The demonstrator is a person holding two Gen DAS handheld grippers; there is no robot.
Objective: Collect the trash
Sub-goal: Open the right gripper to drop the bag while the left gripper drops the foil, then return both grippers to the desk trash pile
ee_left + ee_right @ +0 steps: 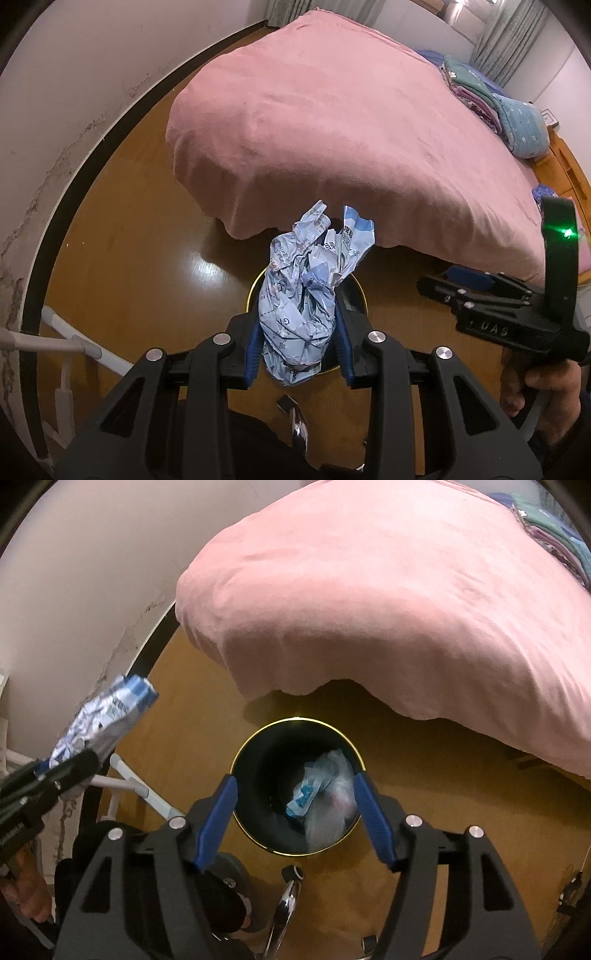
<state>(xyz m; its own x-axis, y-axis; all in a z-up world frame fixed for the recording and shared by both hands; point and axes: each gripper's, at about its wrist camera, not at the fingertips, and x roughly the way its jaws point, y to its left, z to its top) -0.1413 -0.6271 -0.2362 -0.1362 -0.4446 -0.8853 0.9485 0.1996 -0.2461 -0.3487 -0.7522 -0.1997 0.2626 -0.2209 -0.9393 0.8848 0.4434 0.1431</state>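
Note:
My left gripper [299, 332] is shut on a crumpled light-blue plastic wrapper [310, 295] and holds it above a round black trash bin with a gold rim [255, 286], mostly hidden behind the wrapper. In the right wrist view the bin [255, 760] stands on the wooden floor below my open, empty right gripper [295, 808]. A blue-printed wrapper and clear plastic [321, 794] lie inside the bin. The left gripper [66, 768] with its wrapper [99, 716] shows at the left of that view. The right gripper [461, 284] shows at the right of the left wrist view.
A bed with a pink cover [351, 129] overhangs the floor just behind the bin. Folded blankets [498, 107] lie on its far side. A white pipe frame [140, 790] stands by the wall at left. A chrome pedal or leg [288, 897] lies below the bin.

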